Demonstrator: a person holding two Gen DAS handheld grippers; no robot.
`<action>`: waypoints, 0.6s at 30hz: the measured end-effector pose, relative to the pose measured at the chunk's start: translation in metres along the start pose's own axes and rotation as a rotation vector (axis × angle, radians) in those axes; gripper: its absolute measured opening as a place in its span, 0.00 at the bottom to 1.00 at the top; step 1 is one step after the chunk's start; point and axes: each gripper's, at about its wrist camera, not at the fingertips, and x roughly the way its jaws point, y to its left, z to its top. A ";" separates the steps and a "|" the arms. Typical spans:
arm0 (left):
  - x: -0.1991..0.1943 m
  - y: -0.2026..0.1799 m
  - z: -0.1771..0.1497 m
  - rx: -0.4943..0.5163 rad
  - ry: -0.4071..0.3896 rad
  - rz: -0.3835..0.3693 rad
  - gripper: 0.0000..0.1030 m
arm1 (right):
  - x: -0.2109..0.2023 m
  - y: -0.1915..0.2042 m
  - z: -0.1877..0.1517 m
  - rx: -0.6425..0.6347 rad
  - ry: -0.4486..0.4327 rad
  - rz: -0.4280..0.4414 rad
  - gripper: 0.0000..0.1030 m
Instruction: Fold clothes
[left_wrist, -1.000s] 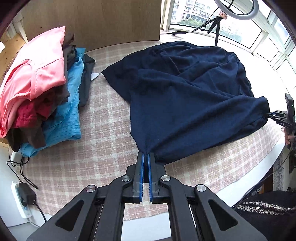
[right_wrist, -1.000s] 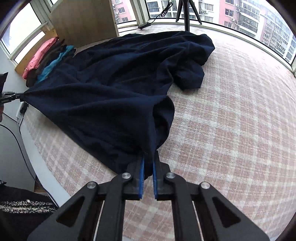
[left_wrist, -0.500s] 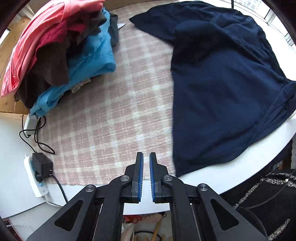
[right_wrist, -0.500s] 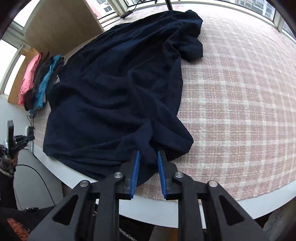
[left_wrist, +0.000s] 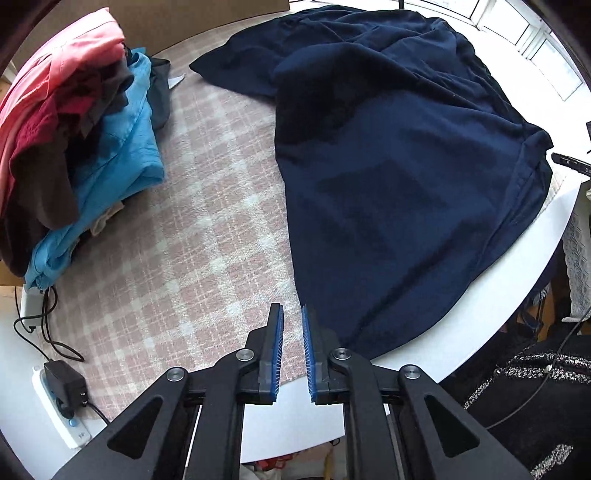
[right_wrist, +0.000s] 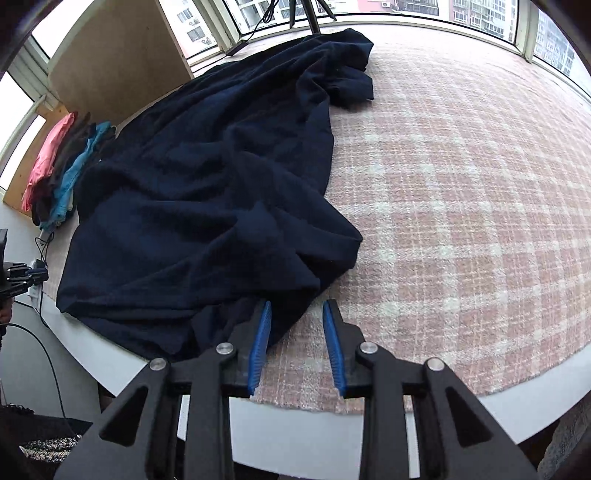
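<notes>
- Both tools have let go of the navy garment (left_wrist: 388, 177); left tool (left_wrist: 292, 325) and right tool (right_wrist: 297, 325) are opening, nothing between their pads.
- Garment lies rumpled at the desk's (right_wrist: 480, 203) near edge.
- Risk: overhanging hem could slide off; creases would get folded in.

So a second ago both grippers were clamped on the navy garment (left_wrist: 399, 155), stretching its hem taut between them, and now both have let go. The cloth has slumped flat onto the plaid tablecloth (left_wrist: 207, 206). The left gripper (left_wrist: 292, 347) and the right gripper (right_wrist: 297, 343) are opening, nothing between the blue pads.
</notes>
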 end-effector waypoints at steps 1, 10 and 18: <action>-0.001 0.001 -0.004 -0.011 -0.001 0.000 0.11 | 0.004 0.001 0.004 -0.002 0.000 0.011 0.28; -0.013 -0.002 -0.062 -0.111 -0.038 0.030 0.11 | -0.054 0.011 -0.028 -0.043 -0.048 -0.032 0.04; 0.003 -0.033 -0.087 -0.088 -0.073 0.004 0.22 | -0.075 -0.021 -0.073 0.061 0.015 -0.108 0.04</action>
